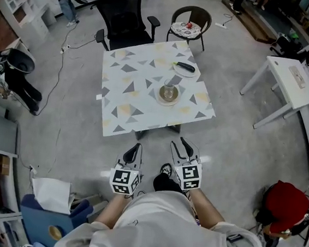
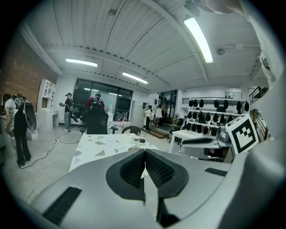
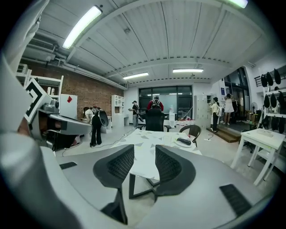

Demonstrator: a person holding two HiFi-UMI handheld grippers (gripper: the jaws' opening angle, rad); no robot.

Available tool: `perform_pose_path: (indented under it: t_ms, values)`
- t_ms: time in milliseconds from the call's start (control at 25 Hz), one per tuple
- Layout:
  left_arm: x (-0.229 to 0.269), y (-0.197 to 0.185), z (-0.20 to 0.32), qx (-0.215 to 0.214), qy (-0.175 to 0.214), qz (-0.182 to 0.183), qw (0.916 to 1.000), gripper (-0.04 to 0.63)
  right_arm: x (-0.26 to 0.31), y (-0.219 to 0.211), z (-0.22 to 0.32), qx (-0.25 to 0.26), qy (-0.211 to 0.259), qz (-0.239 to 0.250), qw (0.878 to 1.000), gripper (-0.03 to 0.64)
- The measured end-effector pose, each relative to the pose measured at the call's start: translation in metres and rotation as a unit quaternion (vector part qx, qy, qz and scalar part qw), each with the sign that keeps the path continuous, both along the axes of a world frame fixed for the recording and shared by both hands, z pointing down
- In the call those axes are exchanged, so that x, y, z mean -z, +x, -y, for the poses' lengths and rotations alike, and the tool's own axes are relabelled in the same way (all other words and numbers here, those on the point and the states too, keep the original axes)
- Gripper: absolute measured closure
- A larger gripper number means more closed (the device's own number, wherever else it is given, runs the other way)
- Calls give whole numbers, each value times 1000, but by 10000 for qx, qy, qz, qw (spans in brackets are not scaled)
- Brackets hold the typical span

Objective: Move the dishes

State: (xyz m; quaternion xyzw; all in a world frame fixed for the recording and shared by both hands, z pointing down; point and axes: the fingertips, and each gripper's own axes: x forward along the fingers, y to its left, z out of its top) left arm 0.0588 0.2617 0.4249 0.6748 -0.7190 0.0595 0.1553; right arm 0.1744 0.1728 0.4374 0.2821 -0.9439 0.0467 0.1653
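Left gripper (image 2: 145,153): jaws fully together, nothing between the pads. Right gripper (image 3: 144,150): jaws partly apart, a clear gap between the pads, nothing held. The dishes, a glass (image 1: 169,89) on a saucer (image 1: 168,99) and a plate (image 1: 183,71) carrying a dark object (image 1: 185,66), stand on the patterned table (image 1: 130,90), well ahead of both sets of jaws and untouched.

Grey concrete floor (image 1: 239,156). Patterned desk (image 1: 129,106) ahead of the jaws, with office chair (image 1: 124,15) and wicker chair (image 1: 178,29) beyond. Brick wall (image 3: 89,96) to the left, strip light (image 3: 80,27) overhead.
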Motion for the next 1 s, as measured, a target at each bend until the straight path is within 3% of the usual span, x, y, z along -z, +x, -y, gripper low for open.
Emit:
perform_pose_path:
  t_ms: [400, 640, 1000]
  values:
    - [-11, -17, 112, -430, -264, -35, 9987, 575, -18, -13, 85, -183, -278, -16, 9994, 446]
    - [-24, -27, 151, -557, -419, -116, 9975, 575, -36, -14, 125, -255, -469, -338, 9980, 431]
    - [-46, -78, 210, -1007, -528, -187, 9933, 575, -58, -43, 165, -735, -587, -456, 9945, 405]
